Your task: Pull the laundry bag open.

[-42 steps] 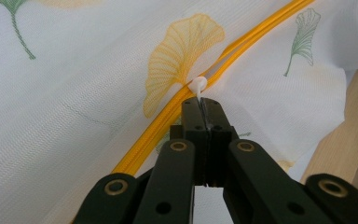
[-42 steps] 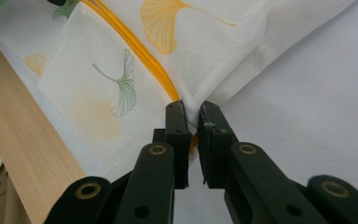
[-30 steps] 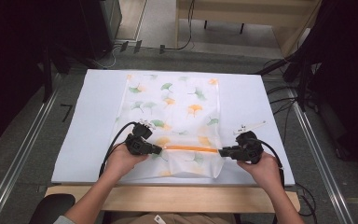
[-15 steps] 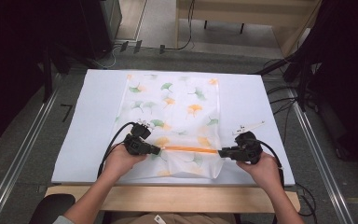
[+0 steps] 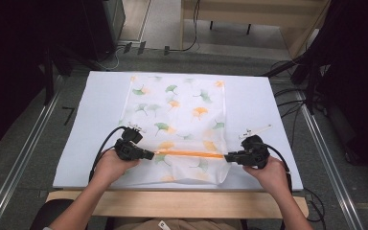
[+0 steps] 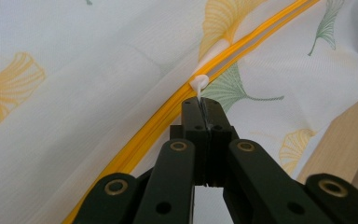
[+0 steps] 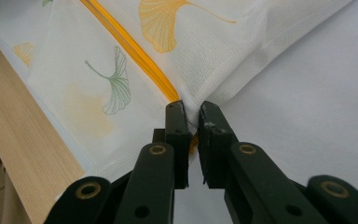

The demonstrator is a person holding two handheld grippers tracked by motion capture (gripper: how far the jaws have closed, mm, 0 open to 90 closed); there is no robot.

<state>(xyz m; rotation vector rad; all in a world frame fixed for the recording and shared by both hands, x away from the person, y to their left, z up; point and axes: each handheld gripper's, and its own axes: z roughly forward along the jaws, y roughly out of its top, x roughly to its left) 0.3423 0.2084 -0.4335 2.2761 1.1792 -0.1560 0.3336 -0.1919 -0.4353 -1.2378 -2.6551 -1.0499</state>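
- The bag (image 5: 177, 127) lies flat on the white table cover (image 5: 96, 110), its near end towards you; it is a thin white woven fabric, faintly gridded in the gripper views, printed with fan-shaped ginkgo leaves in green and orange.
- An orange zipper (image 5: 191, 154) runs straight across the bag near its front edge, between your two grippers; in the left gripper view it reads as two glossy yellow-orange ribs (image 6: 168, 112) side by side.
- Your left gripper (image 5: 148, 155) sits at the zipper's left end; its black jaws are pressed together on the small white plastic pull tab (image 6: 198, 85), a rounded, smooth piece at the slider.
- Your right gripper (image 5: 230, 157) sits at the bag's right edge; its jaws pinch the fabric corner (image 7: 191, 114) where the zipper ends, with the cloth bunched into soft folds between them; a narrow gap stays between the pads, taken up by the cloth.
- A pale wooden table edge (image 5: 172, 197) runs in front of the cover; its grain shows in the right gripper view (image 7: 23, 140).
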